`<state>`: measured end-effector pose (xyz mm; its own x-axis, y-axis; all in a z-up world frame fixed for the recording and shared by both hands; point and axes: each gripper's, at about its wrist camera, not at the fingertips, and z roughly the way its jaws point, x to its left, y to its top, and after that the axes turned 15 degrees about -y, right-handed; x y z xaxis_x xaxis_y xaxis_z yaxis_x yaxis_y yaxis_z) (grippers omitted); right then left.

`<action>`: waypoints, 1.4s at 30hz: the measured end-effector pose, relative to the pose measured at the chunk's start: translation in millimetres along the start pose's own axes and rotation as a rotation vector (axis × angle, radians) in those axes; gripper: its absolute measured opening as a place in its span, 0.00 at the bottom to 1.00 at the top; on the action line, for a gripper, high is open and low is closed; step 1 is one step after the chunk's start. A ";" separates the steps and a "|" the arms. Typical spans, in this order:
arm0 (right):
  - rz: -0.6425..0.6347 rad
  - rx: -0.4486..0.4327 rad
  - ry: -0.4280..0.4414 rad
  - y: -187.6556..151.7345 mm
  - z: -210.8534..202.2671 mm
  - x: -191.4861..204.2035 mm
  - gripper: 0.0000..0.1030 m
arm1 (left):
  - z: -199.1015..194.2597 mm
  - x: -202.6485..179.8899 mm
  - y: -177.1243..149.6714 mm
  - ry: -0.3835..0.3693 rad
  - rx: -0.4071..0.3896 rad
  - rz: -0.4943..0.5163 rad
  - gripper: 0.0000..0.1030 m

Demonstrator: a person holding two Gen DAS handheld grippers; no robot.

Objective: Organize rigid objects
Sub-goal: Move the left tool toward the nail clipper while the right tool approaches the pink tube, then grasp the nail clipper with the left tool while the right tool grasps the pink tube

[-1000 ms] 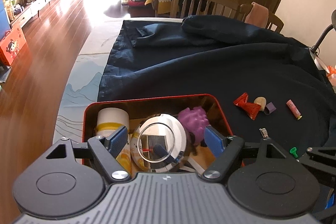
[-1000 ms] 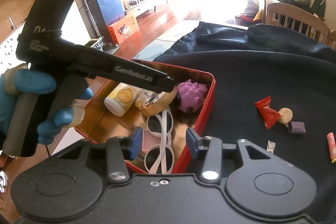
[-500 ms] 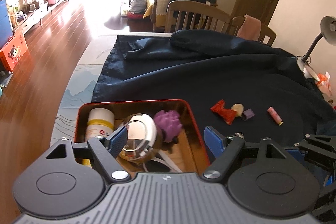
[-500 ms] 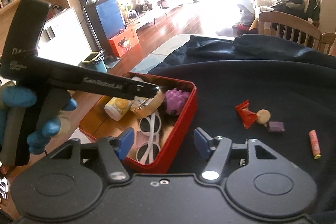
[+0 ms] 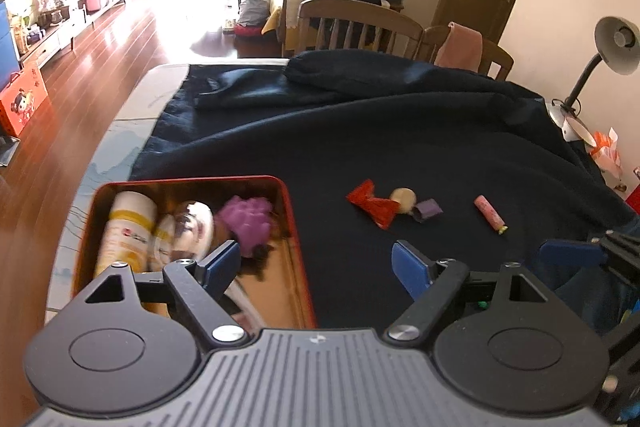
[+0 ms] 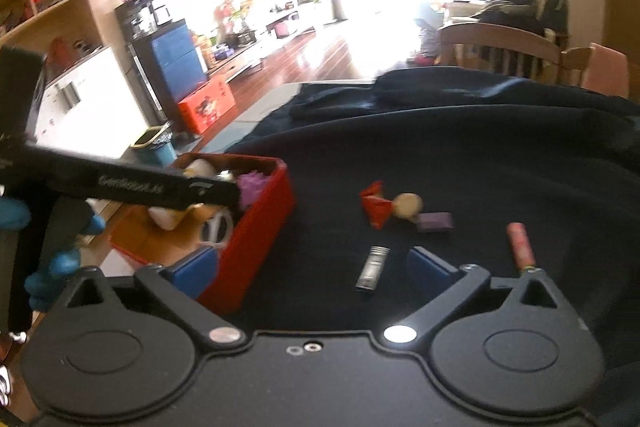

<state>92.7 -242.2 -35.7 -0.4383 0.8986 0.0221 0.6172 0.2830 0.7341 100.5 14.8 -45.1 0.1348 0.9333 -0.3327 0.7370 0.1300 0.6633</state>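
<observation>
The small silver metal clip lies on the dark-cloth surface, right of the red rectangular tin, between the right gripper's opening, empty fingers. The left gripper's fingers are opening too, empty, straddling the tin's right wall.

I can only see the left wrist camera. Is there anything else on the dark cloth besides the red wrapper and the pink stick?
Observer: Yes. The right wrist camera shows a small silver metal piece lying on the cloth, left of the pink stick.
Operator: Is it being grabbed?
Observer: No. The right gripper has its jaws opening, and the silver piece lies ahead between them, touching neither pad.
Operator: Who holds my gripper?
Observer: A hand in a blue glove grips the handle of the left gripper.
</observation>
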 end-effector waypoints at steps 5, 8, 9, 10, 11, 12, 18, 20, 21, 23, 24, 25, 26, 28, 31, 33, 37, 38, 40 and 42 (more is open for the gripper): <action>0.023 0.003 -0.049 -5.9 1.8 -37.3 0.98 | 15.9 -20.1 -2.6 -0.025 0.008 -0.003 0.80; 0.034 0.009 -0.075 -7.6 4.7 -60.0 0.98 | 26.5 -31.8 -3.8 -0.028 0.013 -0.007 0.80; 0.036 0.010 -0.082 -7.9 5.9 -67.1 0.98 | 30.6 -36.2 -4.1 -0.024 0.016 -0.004 0.80; 0.036 0.010 -0.091 -8.1 7.4 -73.1 0.98 | 34.8 -39.8 -4.6 -0.022 0.019 -0.002 0.80; 0.033 0.010 -0.101 -8.4 8.7 -78.7 0.98 | 39.7 -43.8 -5.0 -0.020 0.022 -0.002 0.80; 0.028 0.011 -0.108 -8.5 10.8 -84.9 0.98 | 43.9 -47.6 -5.1 -0.017 0.025 -0.002 0.80; 0.002 0.021 -0.133 -9.6 21.4 -111.1 0.96 | 72.1 -62.8 -8.1 -0.001 0.055 -0.019 0.80; -0.004 0.027 -0.133 -9.1 25.8 -118.0 0.95 | 81.6 -67.2 -9.3 0.004 0.066 -0.021 0.80; -0.009 0.029 -0.133 -9.0 28.5 -120.7 0.94 | 84.4 -68.6 -9.8 0.010 0.069 -0.020 0.80; -0.016 0.035 -0.127 -8.2 33.3 -126.1 0.93 | 91.7 -71.6 -11.1 0.020 0.075 -0.021 0.80; -0.020 0.036 -0.127 -7.7 35.7 -128.3 0.92 | 94.2 -72.6 -11.9 0.023 0.075 -0.021 0.80; -0.024 0.039 -0.126 -7.3 38.4 -130.4 0.90 | 96.7 -73.5 -12.3 0.032 0.073 -0.020 0.80; -0.026 0.044 -0.122 -6.7 41.3 -133.2 0.90 | 99.4 -74.6 -12.6 0.042 0.069 -0.016 0.80; -0.026 0.055 -0.122 -5.1 48.9 -137.4 0.89 | 105.9 -76.8 -13.7 0.064 0.071 -0.005 0.80; -0.032 0.071 -0.122 -3.0 61.4 -141.6 0.84 | 113.8 -78.1 -14.4 0.078 0.076 -0.001 0.80; -0.047 0.080 -0.119 -2.0 69.6 -142.7 0.83 | 120.3 -79.1 -14.9 0.094 0.080 0.007 0.80; -0.063 0.100 -0.116 -0.4 86.6 -145.3 0.77 | 132.6 -76.9 -15.9 0.103 0.093 -0.004 0.80; -0.063 0.105 -0.116 0.2 91.0 -146.1 0.76 | 135.8 -75.7 -16.4 0.105 0.096 -0.010 0.80; -0.068 0.112 -0.114 1.5 97.9 -147.0 0.73 | 142.4 -73.1 -17.8 0.109 0.111 -0.025 0.80; -0.073 0.121 -0.115 2.5 105.0 -147.4 0.71 | 147.9 -71.0 -19.5 0.116 0.124 -0.036 0.80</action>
<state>227.4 -338.8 -108.3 -0.4112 0.9047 -0.1114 0.6634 0.3808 0.6441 174.5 -103.5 -133.5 0.0346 0.9621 -0.2705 0.8167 0.1288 0.5625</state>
